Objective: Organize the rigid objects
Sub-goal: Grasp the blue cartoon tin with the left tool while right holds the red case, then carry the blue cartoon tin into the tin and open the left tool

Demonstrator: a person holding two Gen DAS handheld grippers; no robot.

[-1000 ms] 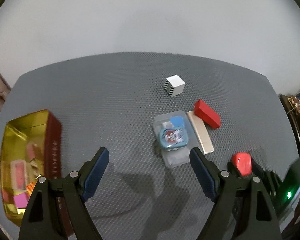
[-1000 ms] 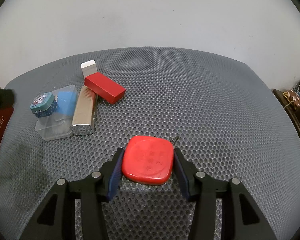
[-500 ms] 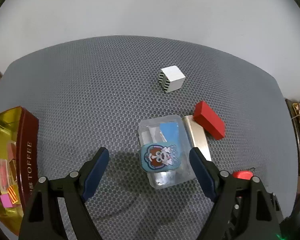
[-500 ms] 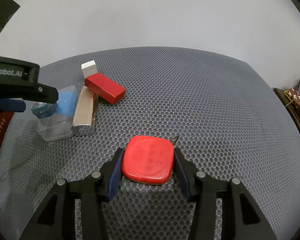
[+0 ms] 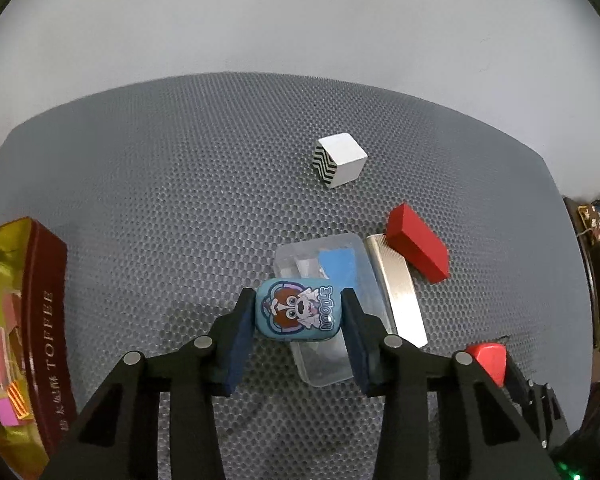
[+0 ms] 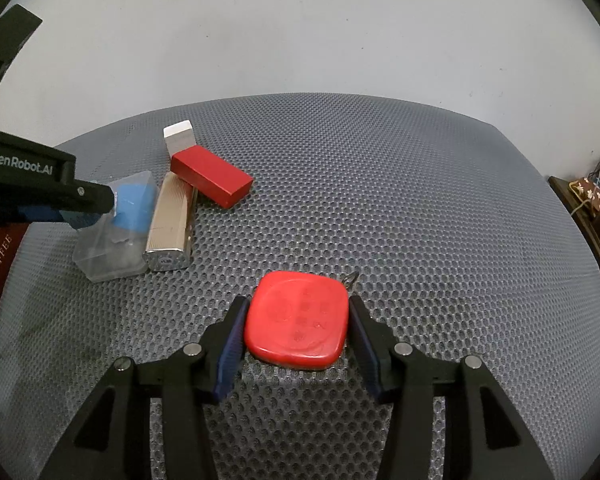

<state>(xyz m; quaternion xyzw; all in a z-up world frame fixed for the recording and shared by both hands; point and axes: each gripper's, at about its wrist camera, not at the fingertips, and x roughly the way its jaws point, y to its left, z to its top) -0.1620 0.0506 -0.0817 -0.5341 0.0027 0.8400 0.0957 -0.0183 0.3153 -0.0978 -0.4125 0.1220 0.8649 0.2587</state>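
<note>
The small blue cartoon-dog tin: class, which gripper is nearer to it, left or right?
Left. The left gripper is closing with the small blue cartoon-dog tin between its pads, above the clear plastic box. The right gripper sits apart, holding a red rounded square case.

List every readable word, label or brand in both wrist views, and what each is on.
"NOODLE": lid of the blue dog tin, between the left gripper pads.
"TOFFEE": side of the maroon box; the characters below it are too blurred to read.
"GenRobot.AI": left gripper's body, in the right wrist view.
Embossed marks on the red case: unreadable.
</note>
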